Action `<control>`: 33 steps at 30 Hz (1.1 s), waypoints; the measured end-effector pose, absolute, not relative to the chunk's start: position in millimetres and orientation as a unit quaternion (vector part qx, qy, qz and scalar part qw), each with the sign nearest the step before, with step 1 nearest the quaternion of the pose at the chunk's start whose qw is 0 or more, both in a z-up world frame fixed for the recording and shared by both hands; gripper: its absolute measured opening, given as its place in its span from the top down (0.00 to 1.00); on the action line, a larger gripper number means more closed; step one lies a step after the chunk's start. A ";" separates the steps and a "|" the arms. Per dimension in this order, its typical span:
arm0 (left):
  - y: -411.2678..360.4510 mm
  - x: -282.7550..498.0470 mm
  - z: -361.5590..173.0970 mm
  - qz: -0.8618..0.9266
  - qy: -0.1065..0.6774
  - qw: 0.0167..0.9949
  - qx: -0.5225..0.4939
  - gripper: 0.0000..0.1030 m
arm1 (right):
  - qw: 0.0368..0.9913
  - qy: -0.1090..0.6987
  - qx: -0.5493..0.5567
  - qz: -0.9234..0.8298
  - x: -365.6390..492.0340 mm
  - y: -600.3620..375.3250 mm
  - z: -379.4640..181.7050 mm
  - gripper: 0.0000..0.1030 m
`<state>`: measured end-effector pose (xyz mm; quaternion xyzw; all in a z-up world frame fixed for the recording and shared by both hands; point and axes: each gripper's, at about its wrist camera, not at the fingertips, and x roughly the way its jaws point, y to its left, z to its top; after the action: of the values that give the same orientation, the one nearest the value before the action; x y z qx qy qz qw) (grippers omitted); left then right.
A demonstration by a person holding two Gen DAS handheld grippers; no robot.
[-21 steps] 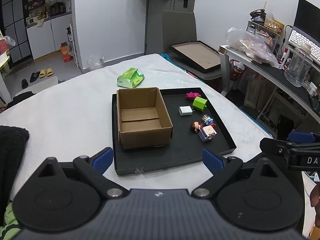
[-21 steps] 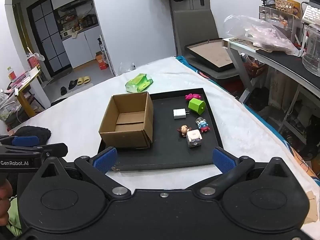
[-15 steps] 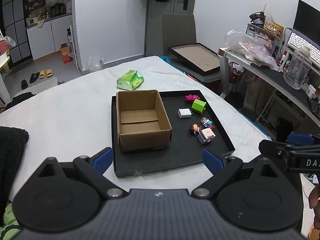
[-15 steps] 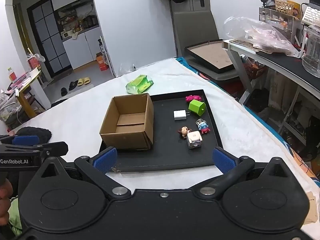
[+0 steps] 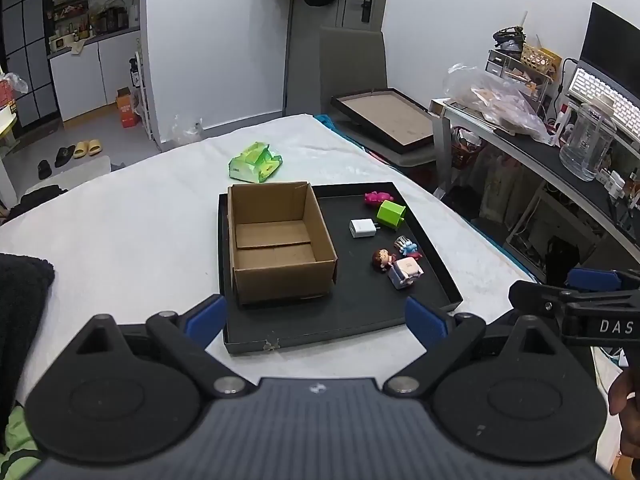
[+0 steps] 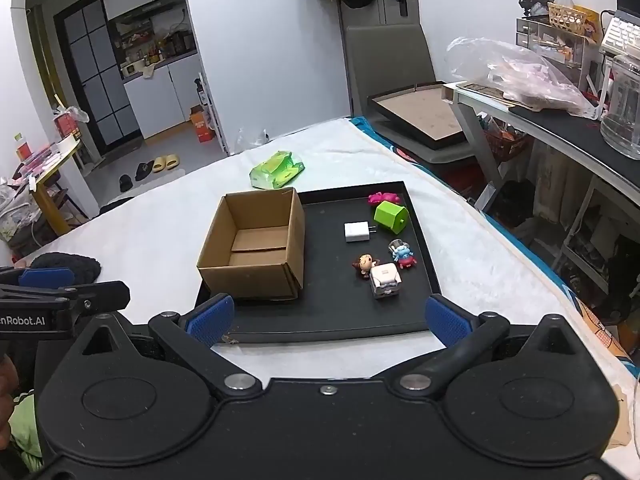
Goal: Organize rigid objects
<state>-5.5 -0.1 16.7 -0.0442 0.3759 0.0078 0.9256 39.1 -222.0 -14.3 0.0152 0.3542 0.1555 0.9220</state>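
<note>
A black tray [image 5: 360, 320] [image 6: 332, 320] lies on the white table. An empty open cardboard box [image 5: 276, 240] [image 6: 256, 248] stands on its left half. On its right half lie a pink toy [image 5: 377, 197] [image 6: 384, 199], a green cube [image 5: 391, 214] [image 6: 391, 217], a white charger [image 5: 362, 228] [image 6: 357, 232], a blue figure [image 5: 407, 246] [image 6: 402, 254], a brown-haired doll [image 5: 382, 258] [image 6: 366, 265] and a white cube toy [image 5: 405, 272] [image 6: 385, 280]. My left gripper [image 5: 316, 316] and right gripper [image 6: 327, 316] are both open and empty, just short of the tray's near edge.
A green packet [image 5: 256, 162] [image 6: 277, 170] lies beyond the box. A black cloth [image 5: 20, 292] [image 6: 66, 266] sits at the table's left. A chair with a framed board [image 5: 384, 120] stands behind the table. A cluttered desk [image 5: 560, 148] runs along the right.
Both grippers have drawn back and risen slightly, so the tray sits a little farther off. Nothing on the tray has moved.
</note>
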 end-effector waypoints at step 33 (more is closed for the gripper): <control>2.7 -6.4 10.8 0.011 0.375 0.926 -0.050 0.08 | 0.923 0.352 0.019 0.153 35.2 -224.7 -13.8 0.00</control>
<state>-6.4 2.7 10.8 -0.0498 0.3751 0.0106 0.9256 35.2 -224.7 -13.8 0.0195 0.3522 0.1530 0.9231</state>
